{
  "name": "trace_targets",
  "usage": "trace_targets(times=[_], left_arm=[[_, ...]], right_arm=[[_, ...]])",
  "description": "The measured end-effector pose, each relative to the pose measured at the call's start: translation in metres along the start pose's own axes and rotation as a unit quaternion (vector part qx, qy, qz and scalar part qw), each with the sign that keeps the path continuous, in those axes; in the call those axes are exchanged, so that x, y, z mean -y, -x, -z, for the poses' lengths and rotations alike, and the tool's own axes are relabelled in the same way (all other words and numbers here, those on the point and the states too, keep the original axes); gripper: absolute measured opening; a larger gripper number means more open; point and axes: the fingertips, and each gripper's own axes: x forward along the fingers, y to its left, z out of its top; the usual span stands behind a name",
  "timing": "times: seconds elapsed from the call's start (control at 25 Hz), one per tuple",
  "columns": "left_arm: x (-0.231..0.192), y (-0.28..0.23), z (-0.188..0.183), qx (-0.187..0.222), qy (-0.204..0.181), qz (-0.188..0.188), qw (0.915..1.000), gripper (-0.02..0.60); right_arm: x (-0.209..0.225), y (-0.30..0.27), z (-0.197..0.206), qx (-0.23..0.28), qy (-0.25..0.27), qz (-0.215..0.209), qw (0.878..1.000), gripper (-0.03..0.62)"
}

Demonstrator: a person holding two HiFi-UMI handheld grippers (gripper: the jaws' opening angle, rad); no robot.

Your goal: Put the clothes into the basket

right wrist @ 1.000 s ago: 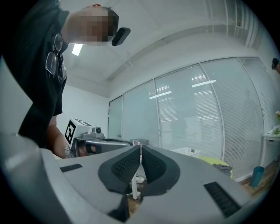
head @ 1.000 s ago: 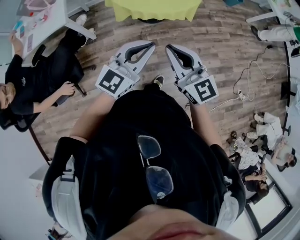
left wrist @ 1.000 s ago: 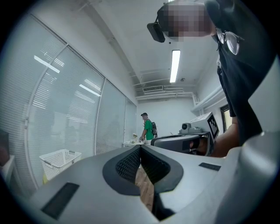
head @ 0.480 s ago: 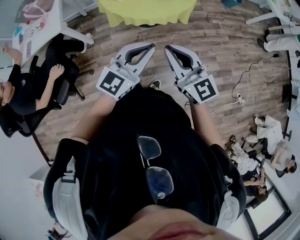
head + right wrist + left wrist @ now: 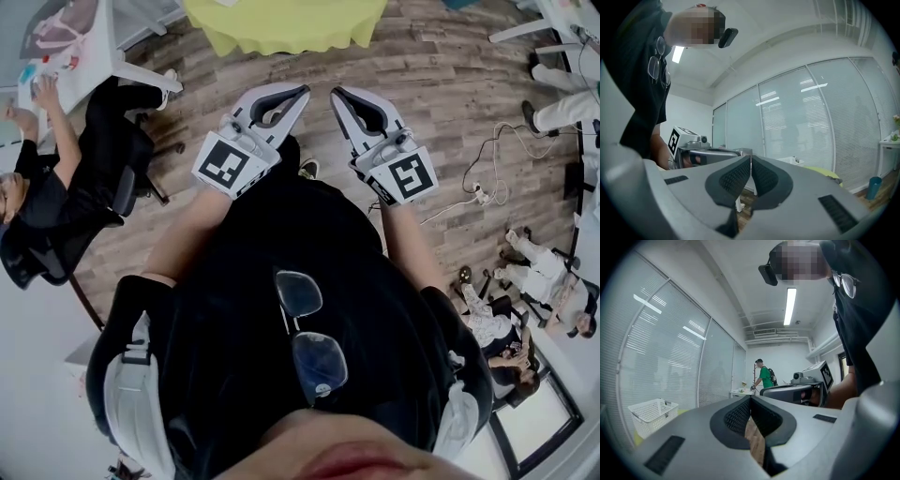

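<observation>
In the head view both grippers are held out level over the wooden floor, side by side. My left gripper (image 5: 298, 93) is shut with nothing in it, and so is my right gripper (image 5: 337, 95). In the left gripper view the jaws (image 5: 750, 399) meet at the tips, and a white lattice basket (image 5: 650, 416) stands at the lower left by the glass wall. The right gripper view shows its jaws (image 5: 751, 159) closed, with the same basket (image 5: 799, 161) small beyond them on a yellow-green covered table (image 5: 827, 172). I see no clothes clearly.
The yellow-green table (image 5: 281, 23) lies ahead at the top of the head view. A person in black (image 5: 56, 187) sits at a white table (image 5: 89, 47) on the left. Cables and a power strip (image 5: 483, 192) lie on the floor at right, near seated people (image 5: 544, 277).
Both grippers travelled over the floor with the person, still shut and side by side. The yellow-green table slid left and slightly nearer. The seated person raised an arm onto the white table.
</observation>
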Motion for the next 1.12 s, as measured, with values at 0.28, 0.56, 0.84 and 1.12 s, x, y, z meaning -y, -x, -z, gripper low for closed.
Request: trace_targets(times=[0.28, 0.56, 0.84, 1.12], left_arm=[[-0.045, -0.027, 0.008, -0.001, 0.003, 0.017, 0.9999, 0.011], [-0.104, -0.053, 0.001, 0.014, 0.015, 0.02, 0.9996, 0.011], [-0.162, -0.07, 0.004, -0.005, 0.005, 0.039, 0.9992, 0.011], [-0.205, -0.082, 0.008, -0.006, 0.014, 0.056, 0.9983, 0.011]], right_arm=[[0.036, -0.036, 0.005, -0.014, 0.005, 0.014, 1.0, 0.026], [0.074, -0.087, 0.002, -0.02, 0.008, 0.017, 1.0, 0.026], [0.109, -0.139, 0.003, -0.039, 0.015, 0.026, 0.999, 0.026], [0.131, -0.177, 0.006, -0.038, 0.006, 0.036, 0.999, 0.025]])
